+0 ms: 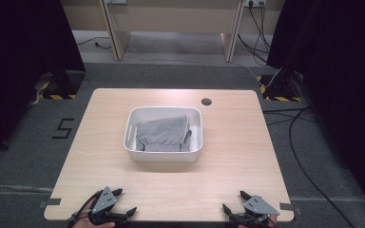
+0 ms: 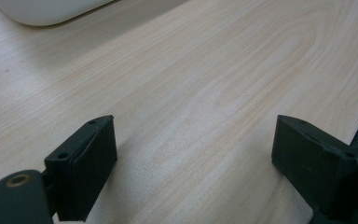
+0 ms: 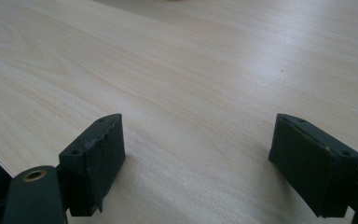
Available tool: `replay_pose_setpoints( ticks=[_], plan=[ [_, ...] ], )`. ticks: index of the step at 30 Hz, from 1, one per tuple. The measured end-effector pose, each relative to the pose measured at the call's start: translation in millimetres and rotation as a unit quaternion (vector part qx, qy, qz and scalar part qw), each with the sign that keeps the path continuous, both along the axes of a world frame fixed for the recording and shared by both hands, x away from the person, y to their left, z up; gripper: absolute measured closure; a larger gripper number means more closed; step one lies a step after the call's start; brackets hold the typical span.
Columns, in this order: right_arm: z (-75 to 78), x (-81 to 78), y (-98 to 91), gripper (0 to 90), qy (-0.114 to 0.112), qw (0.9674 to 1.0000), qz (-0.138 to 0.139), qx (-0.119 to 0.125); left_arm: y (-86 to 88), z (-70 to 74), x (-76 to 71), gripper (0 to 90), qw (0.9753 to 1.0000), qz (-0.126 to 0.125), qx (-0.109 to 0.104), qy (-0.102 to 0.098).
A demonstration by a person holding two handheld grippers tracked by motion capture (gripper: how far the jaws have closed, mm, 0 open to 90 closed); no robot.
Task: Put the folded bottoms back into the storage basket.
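From the high view, a grey cloth [image 1: 164,134] lies folded inside a white tub [image 1: 197,137] at the middle of the wooden surface [image 1: 100,166]. The left gripper [image 1: 119,202] and the right gripper [image 1: 235,203] sit at the near edge, well apart from the tub, each with its fingers spread and holding nothing. The cloth looks soft and light (likely a garment, with a banded hem toward the near side), so it should sag and unfold as soon as it is lifted. A pinch on a thick folded edge or the hem, one gripper at each side, would probably keep it from slipping; the tub walls leave little room, so coming in from above seems wisest. The tub itself looks light and may slide or lift with the cloth.

In the left gripper view, the two black fingers [image 2: 81,172] stand wide apart over bare wood, with a rounded white corner of the tub [image 2: 46,11] at the upper left.

In the right gripper view, the fingers [image 3: 93,163] are likewise spread over bare wood, nothing between them.
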State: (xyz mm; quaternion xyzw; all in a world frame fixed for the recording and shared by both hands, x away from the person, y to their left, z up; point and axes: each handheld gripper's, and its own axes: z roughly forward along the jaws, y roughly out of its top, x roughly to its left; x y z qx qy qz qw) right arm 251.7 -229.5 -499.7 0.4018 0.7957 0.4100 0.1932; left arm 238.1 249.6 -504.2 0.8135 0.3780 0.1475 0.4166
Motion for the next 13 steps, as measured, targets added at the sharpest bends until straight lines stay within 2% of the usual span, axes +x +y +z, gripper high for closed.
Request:
replay_pose_setpoints(
  ticks=[13],
  plan=[
    [-0.3, 0.0, -0.1, 18.4, -0.002, 1.0000, 0.001, 0.000, 0.7, -0.4, 0.3, 13.4, 1.0000, -0.002, -0.001, -0.002]
  ],
)
